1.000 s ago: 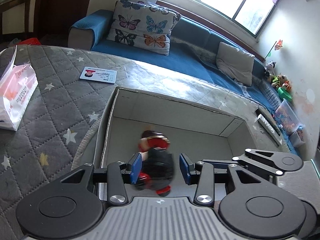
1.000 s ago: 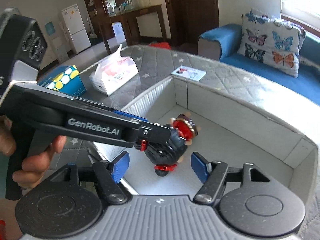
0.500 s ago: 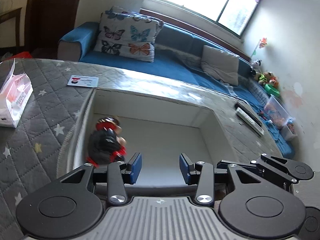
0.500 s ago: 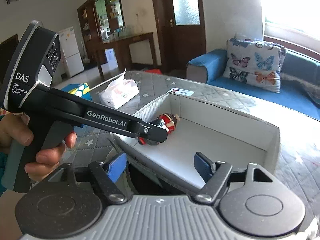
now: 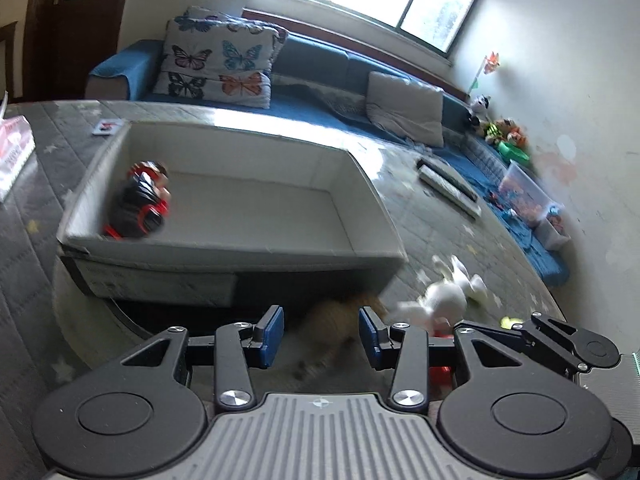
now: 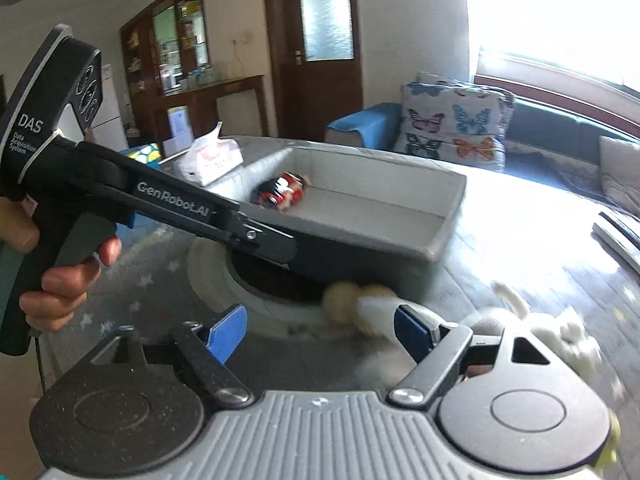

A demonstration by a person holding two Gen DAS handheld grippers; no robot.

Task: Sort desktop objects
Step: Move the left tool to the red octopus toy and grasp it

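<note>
**A:** Start at the left: where do things lie for you?

**B:** The grey open-topped fabric box [image 5: 240, 248] sits on your left, and the red-and-black doll [image 5: 140, 204] is lying on its side at the box's left end, so count that one as sorted. Ahead of the box's near wall, on the quilted grey table cover [image 5: 432, 232], is a small tan plush toy [image 5: 336, 316]. It is too blurred to make out its shape well.

**A:** And your fingers?

**B:** Your left gripper [image 5: 320, 334] is released and holds nothing. The tan toy lies just beyond its blue pads, in line with the gap and a little towards the right pad. Your right gripper [image 6: 320, 328] has just been spreading its jaws. The pads press on nothing, and the same toy, I think, shows ahead of the gap close to the right-hand pad.

**A:** Which hand takes it?

**B:** It is a close call. From the right wrist, the toy's length seems to run across the gap, not along it, so you would turn a little before closing. Furthest right, a white plush rabbit [image 5: 448, 296] lies sprawled and unsorted, nearer your right hand.
</note>
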